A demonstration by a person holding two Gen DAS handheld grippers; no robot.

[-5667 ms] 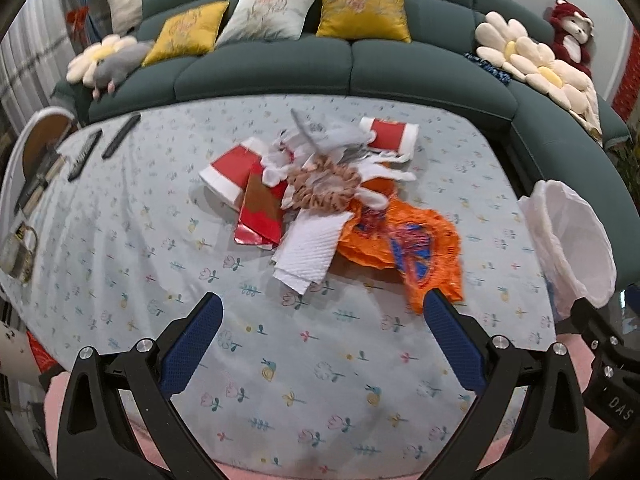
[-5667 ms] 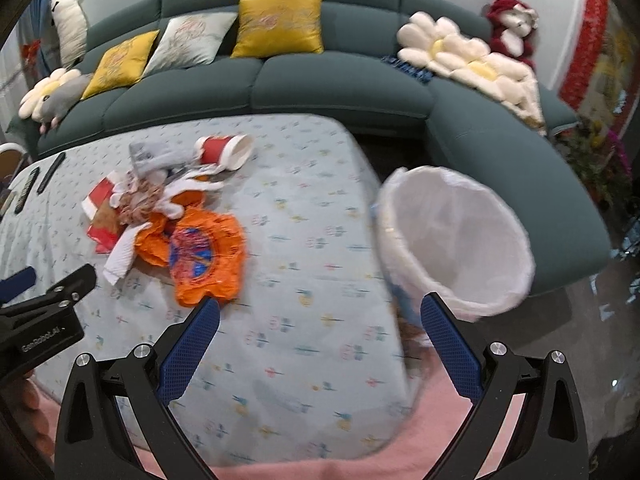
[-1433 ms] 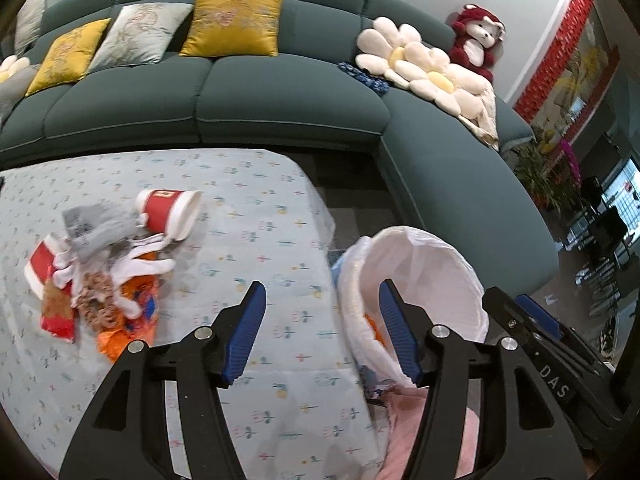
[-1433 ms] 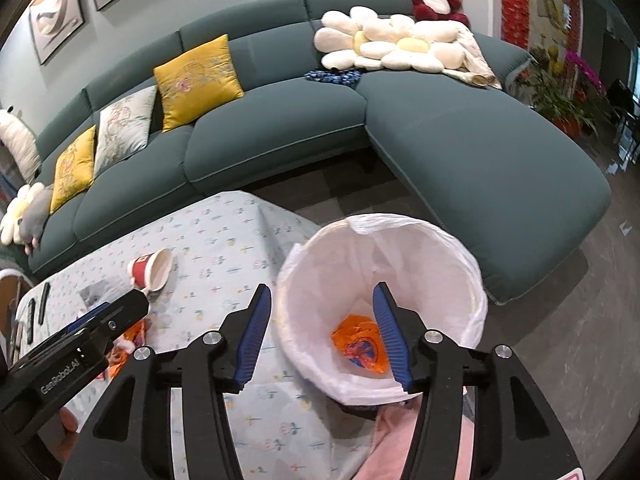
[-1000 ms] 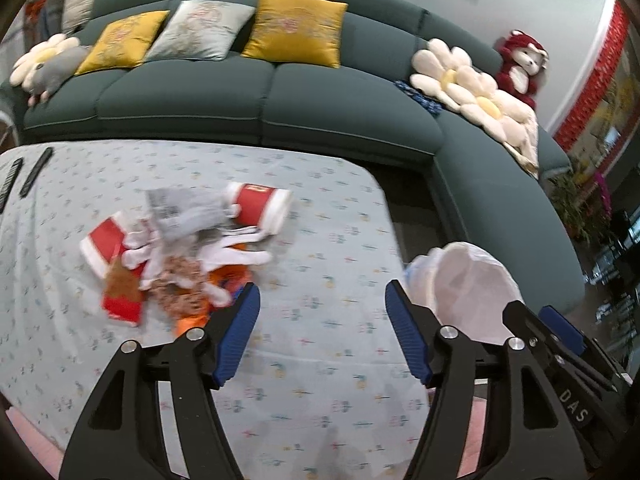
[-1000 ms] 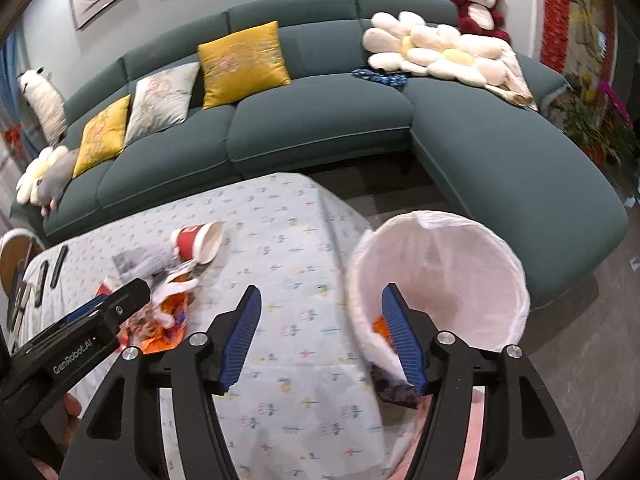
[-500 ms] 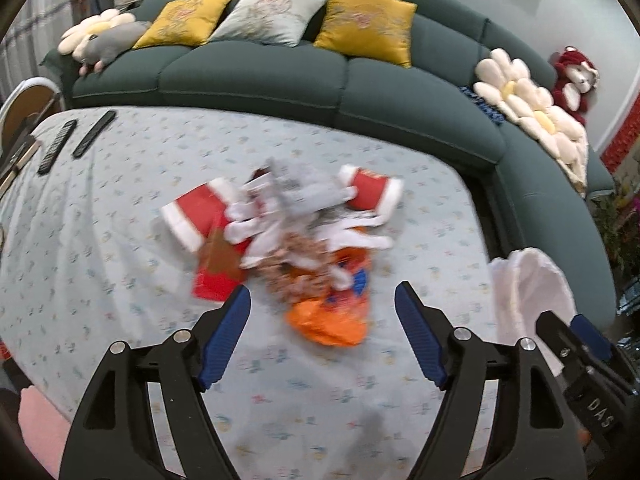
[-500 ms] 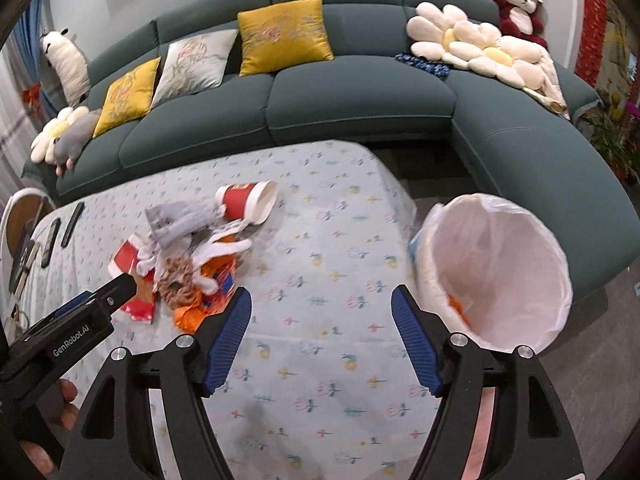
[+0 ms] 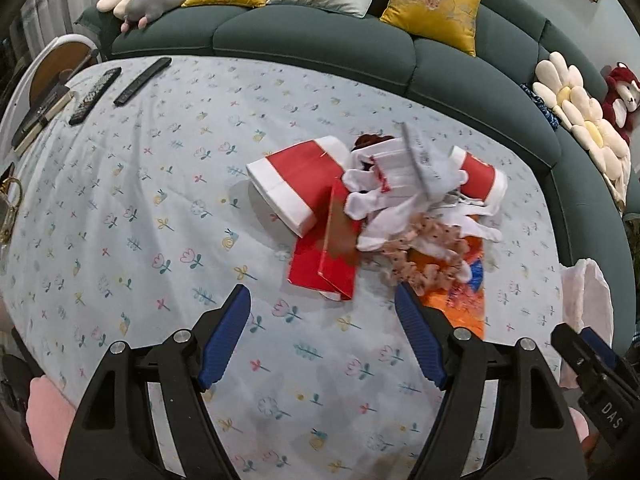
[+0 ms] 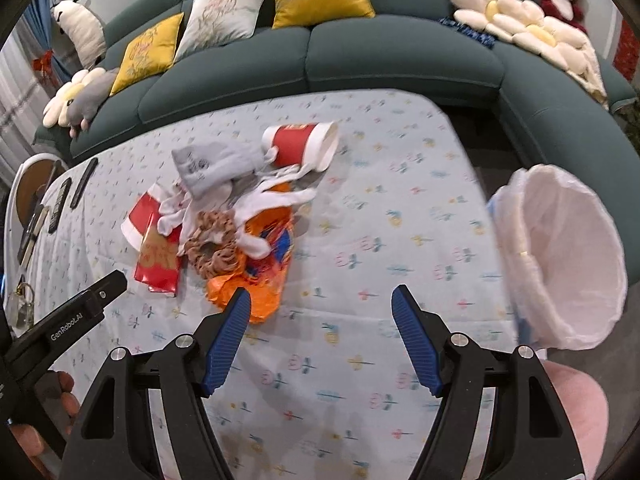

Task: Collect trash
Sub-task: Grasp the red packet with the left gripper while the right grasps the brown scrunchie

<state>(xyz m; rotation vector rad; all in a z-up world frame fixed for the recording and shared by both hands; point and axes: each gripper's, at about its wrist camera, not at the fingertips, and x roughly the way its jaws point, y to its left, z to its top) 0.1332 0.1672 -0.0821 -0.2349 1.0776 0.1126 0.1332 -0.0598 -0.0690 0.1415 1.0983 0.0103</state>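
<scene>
Nearest the cameras, the left hand-held gripper [image 9: 322, 338] and the right hand-held gripper [image 10: 320, 338] both hang over the near edge of the worktop [image 9: 140, 184]. Each has its blue fingers spread apart with nothing between them, their jaws having just been opening. Just beyond lies the trash pile [image 9: 384, 220], right of centre on the floral cloth and nearer the right edge than the left. An orange wrapper [image 10: 260, 276] sits at its near side, its long axis running from near to far. Flattened red packets [image 9: 324, 260] lie to its left, and white gloves [image 9: 384, 196] and a brown ruffled scrap [image 10: 214, 246] are heaped on top. At the far side a red paper cup [image 10: 300, 146] lies on its side, mouth toward the right edge, long axis across the worktop. The white-lined bin [image 10: 568, 256] stands off the right edge, beside the worktop; its contents are not visible. Judging from the heap, most of the collecting is left. Remote controls [image 9: 116, 88] rest at the far left corner, before the green sofa [image 9: 320, 32].
</scene>
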